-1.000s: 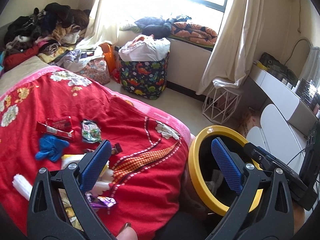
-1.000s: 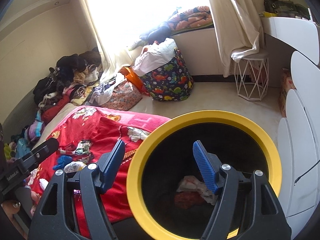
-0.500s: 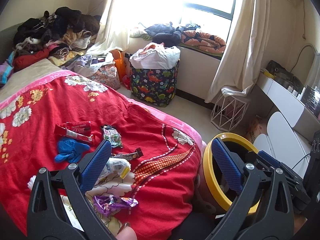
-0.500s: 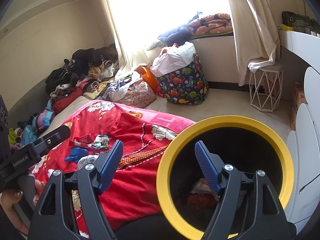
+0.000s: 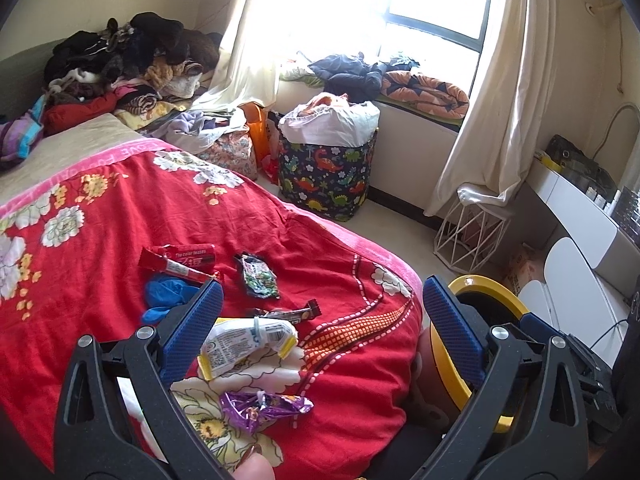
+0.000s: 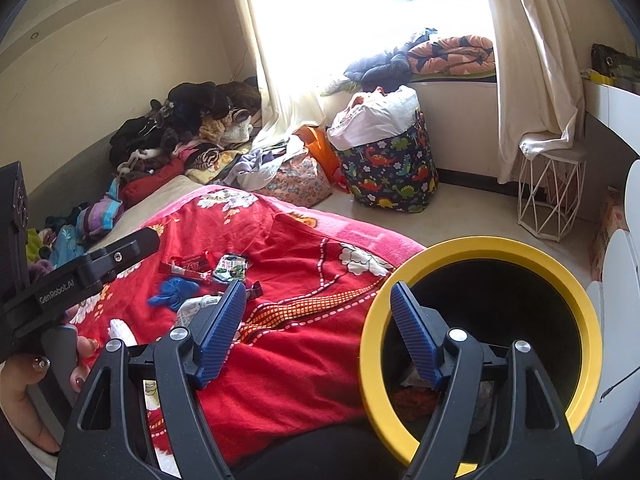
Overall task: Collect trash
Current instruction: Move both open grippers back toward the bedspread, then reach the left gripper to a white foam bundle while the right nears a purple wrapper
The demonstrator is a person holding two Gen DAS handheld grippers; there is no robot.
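Left gripper (image 5: pixel 320 320) spread, empty; white wrapper (image 5: pixel 248 342) on bed between its fingers. Right gripper (image 6: pixel 318 336) spread, empty; yellow-rimmed bin (image 6: pixel 480 246) just right.

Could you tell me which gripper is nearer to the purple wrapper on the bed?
Left. The left gripper hangs open right above the purple wrapper; the right gripper is open beside the yellow-rimmed bin.

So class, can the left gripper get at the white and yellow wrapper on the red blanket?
Probably yes: the left gripper is open, the wrapper lies uncovered between its fingers, nothing in between.
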